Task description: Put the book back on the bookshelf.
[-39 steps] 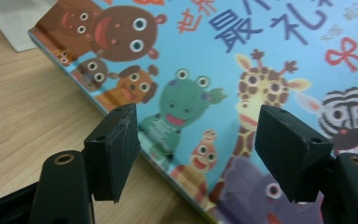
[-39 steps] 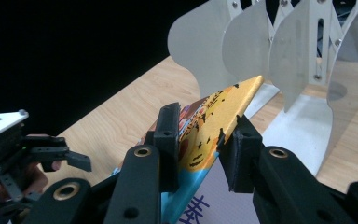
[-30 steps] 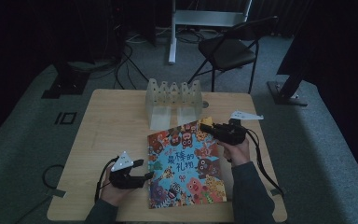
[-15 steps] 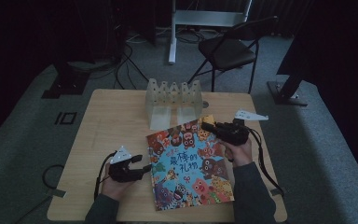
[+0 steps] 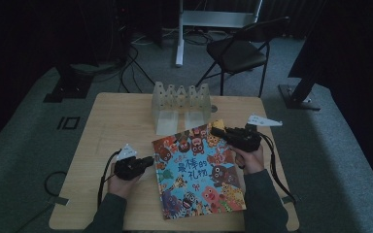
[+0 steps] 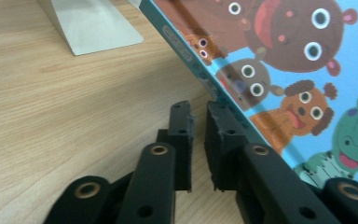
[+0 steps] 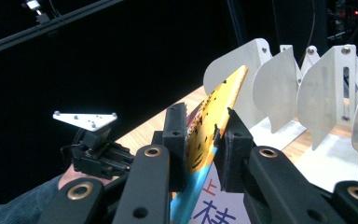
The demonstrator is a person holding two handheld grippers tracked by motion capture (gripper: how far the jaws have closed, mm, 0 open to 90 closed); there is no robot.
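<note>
A colourful picture book (image 5: 199, 170) lies on the wooden table (image 5: 116, 121), with its far right corner raised. My right gripper (image 5: 215, 130) is shut on that corner; in the right gripper view the yellow corner (image 7: 214, 112) sits between the jaws of the right gripper (image 7: 204, 135). My left gripper (image 5: 151, 160) is at the book's left edge. In the left gripper view the left gripper (image 6: 198, 135) has its jaws almost together with nothing between them. The book's spine (image 6: 200, 65) runs along the outside of its right jaw.
A white metal book rack (image 5: 179, 104) with several upright dividers (image 7: 307, 88) stands just behind the book at the table's middle back. Its base plate (image 6: 93, 28) lies ahead of the left gripper. A folding chair (image 5: 238, 51) stands beyond the table.
My left gripper has crept forward and right along the book's left edge. The right gripper keeps its hold on the corner and has barely moved.
</note>
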